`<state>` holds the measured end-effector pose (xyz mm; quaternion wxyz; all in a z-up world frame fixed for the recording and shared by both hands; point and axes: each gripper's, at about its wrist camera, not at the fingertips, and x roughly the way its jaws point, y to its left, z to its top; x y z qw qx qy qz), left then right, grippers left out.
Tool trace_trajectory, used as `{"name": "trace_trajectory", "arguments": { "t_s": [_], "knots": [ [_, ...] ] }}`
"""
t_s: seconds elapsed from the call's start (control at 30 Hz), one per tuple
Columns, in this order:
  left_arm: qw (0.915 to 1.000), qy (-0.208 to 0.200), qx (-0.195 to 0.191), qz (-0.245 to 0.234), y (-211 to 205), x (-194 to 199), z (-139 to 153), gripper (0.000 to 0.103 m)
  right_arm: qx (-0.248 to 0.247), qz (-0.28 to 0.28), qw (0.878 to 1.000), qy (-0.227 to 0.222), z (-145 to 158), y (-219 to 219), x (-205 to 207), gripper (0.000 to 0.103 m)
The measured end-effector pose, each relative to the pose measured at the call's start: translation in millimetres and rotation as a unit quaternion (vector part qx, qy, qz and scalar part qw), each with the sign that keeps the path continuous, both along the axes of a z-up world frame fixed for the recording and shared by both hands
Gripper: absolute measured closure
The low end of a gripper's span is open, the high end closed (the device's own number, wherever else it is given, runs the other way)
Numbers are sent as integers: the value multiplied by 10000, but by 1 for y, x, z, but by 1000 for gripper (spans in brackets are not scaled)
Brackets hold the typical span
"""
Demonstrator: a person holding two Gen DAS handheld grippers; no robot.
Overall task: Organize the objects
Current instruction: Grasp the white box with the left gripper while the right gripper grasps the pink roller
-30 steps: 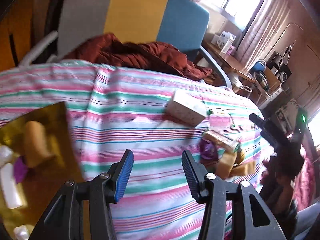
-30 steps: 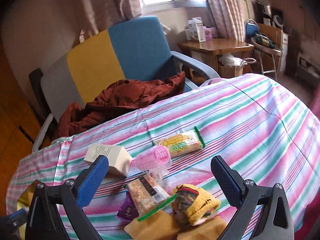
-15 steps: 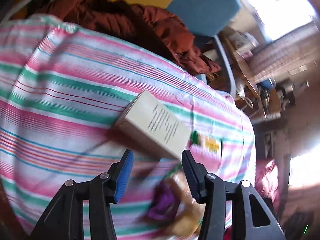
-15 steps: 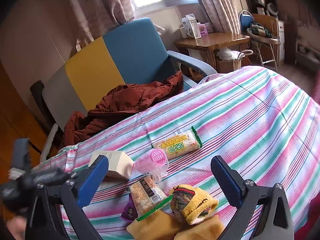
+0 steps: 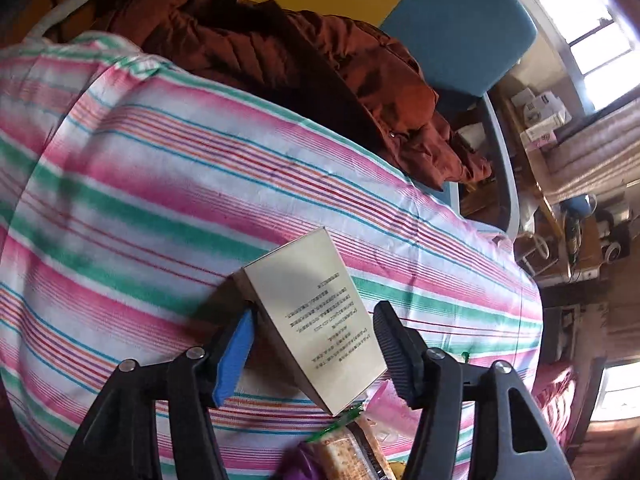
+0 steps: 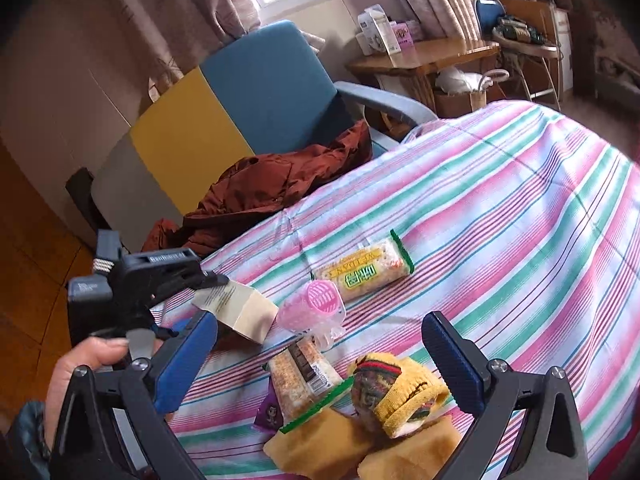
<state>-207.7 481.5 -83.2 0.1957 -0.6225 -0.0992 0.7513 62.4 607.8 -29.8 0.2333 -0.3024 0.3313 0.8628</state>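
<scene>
A cream box (image 5: 316, 316) with small print lies on the striped tablecloth (image 5: 160, 184). My left gripper (image 5: 314, 310) straddles it, and its jaws are opening. The blue pad (image 5: 234, 354) sits by the box's left side, and the black finger stands off its right edge. In the right wrist view the same box (image 6: 244, 314) lies left of a pink roller (image 6: 316, 304). My right gripper (image 6: 320, 322) hangs open over a cracker pack (image 6: 304, 376), a knitted yellow piece (image 6: 396, 388) and yellow sponges (image 6: 320, 440).
A yellow-green snack pack (image 6: 366, 272) and a purple packet (image 6: 270, 414) also lie on the cloth. Behind the table a chair (image 6: 260, 92) holds a rust-red jacket (image 6: 260, 188). A wooden side table (image 6: 424, 52) stands by the window. A hand (image 6: 92, 360) grips the left tool.
The left gripper swung from beside the gold tray over to the cream box, came down and spread its jaws around it. The right gripper stayed over the pile.
</scene>
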Motion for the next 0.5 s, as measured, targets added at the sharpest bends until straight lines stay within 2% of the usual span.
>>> {"name": "trace_trajectory", "arguments": {
  "t_s": [0.03,0.1,0.2,0.27,0.37,0.5],
  "knots": [
    [9999,84,-49,-44,3,0,3,38,-1,-9,10000,-21,-1,0,0,0],
    [9988,285,-348,-214,16,-2,5,26,1,-36,10000,-23,-1,1,1,0],
    [9956,294,-684,-567,35,-3,-5,24,45,-68,10000,-31,0,0,2,0],
    [9948,262,-756,-632,38,-5,-12,24,47,-79,9999,-48,-1,1,2,0],
    [9955,219,-753,-533,28,-7,-20,30,48,-100,9999,-78,-2,3,1,0],
    [9943,152,-618,-856,16,-7,-29,40,-10,-188,9998,-95,-4,7,3,0]
  ]
}}
